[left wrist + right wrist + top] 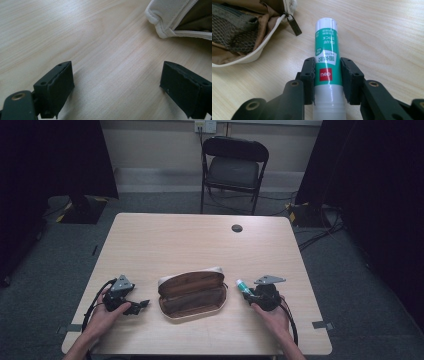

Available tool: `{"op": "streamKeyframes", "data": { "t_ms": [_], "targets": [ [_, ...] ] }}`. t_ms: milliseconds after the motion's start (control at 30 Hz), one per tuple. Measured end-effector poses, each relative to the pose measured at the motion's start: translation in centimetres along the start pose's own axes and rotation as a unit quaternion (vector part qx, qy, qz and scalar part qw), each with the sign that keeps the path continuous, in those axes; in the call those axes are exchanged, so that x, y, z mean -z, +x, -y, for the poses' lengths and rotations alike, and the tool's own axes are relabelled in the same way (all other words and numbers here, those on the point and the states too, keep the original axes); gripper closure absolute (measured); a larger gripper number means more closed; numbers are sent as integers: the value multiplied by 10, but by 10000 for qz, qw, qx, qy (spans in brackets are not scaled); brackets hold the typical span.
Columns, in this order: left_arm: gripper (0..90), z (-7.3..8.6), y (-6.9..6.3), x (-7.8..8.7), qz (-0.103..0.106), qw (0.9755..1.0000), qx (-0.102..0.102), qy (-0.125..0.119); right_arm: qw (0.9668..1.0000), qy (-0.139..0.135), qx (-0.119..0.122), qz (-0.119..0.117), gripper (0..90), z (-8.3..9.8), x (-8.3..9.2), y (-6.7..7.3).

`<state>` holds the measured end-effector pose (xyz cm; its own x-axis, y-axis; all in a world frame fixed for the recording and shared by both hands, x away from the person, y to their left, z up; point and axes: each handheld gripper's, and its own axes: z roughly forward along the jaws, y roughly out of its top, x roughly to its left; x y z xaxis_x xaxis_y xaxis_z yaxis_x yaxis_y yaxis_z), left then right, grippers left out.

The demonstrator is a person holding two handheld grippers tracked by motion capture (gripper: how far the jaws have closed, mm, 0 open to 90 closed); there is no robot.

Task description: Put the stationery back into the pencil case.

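At the near edge of the table (165, 235), two hands hold the grippers. The left hand (107, 312) grips the left gripper (142, 304), which sits low over the wood with its jaws spread wide and nothing between them; in the left gripper view the bare tabletop shows between the jaws, and the pale corner of the case (172, 18) lies ahead and to the side. The right hand (270, 312) holds the right gripper (327, 75), whose jaws are clamped on a glue stick (327, 57), green-labelled with a white cap, pointing away from the hand towards the case. In the high view the stick's tip is just beside the case's right end. The case (192, 295) lies open between the two grippers, its brown lining upward and its zip pull (294, 25) lying on the wood near the cap. Beyond the table stands a folding chair (234, 167) against the wall.
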<state>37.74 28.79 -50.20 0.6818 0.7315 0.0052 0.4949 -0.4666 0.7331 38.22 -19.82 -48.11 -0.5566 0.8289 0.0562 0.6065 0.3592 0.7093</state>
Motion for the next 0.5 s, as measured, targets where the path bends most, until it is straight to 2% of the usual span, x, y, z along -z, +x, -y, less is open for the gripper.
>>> {"op": "streamKeyframes", "data": {
  "t_ms": [200, 267, 300, 333, 400, 500],
  "targets": [
    [103, 0, 0, -1, 0, 10000, 36, -6, 9999, -82, -37, -45, 660, -1, 5, -1],
    [89, -1, 0, -2, -14, 10000, 79, -9, 9997, -204, -77, -77, 660, -3, 11, -1],
    [84, -2, 1, -2, -38, 10000, 14, 26, 9997, -204, -77, -77, 660, -3, 11, -1],
    [84, -2, 0, -3, -22, 9999, 99, 9, 9996, -239, -92, -81, 660, -3, 13, -1],
    [83, -2, 0, -2, -24, 10000, 81, 21, 9994, -316, -106, -111, 660, -4, 18, -1],
    [83, -2, 0, -3, -23, 10000, 81, 23, 9993, -348, 12, -126, 660, -5, 24, 0]
  ]
}}
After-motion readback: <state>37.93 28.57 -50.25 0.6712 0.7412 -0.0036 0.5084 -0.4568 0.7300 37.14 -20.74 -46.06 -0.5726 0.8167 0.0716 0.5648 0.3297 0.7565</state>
